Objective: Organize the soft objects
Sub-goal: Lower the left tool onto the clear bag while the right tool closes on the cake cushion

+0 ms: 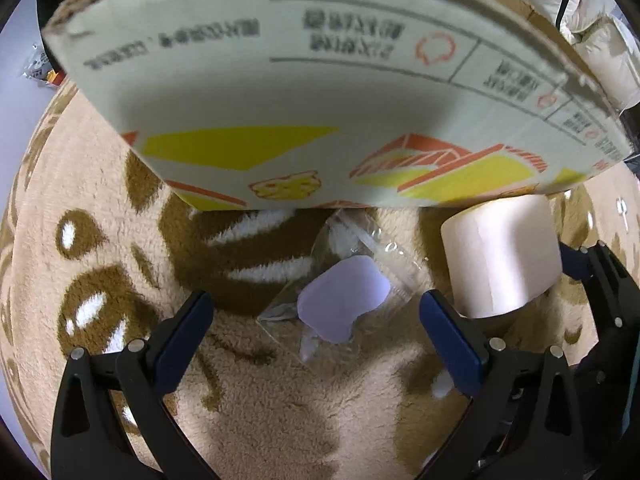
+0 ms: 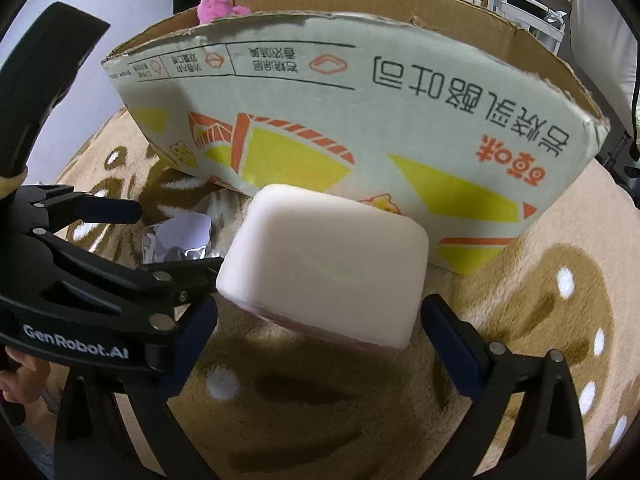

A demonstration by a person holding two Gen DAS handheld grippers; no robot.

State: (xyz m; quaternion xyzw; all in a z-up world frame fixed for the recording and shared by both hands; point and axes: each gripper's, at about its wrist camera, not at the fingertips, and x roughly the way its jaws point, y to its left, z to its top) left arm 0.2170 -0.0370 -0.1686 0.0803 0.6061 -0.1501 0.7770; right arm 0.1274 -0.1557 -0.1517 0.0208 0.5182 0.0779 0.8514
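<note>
The right gripper [image 2: 318, 316] is spread wide around the pale foam block [image 2: 324, 264], not yet pinching it; close gently so it doesn't squash. The left gripper [image 1: 316, 316], also wide open and empty, frames a lilac pad in a clear bag [image 1: 344, 300] on the fleece blanket [image 1: 280, 400]. The cardboard box [image 2: 360, 128] beyond holds a pink plush [image 2: 216, 6].

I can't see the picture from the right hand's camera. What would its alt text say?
A pale pink foam block sits between the open jaws of the right gripper, on a tan fleece blanket. Behind it stands a printed cardboard box with a pink plush toy peeking over its rim; the left gripper reaches in at the left.
</note>
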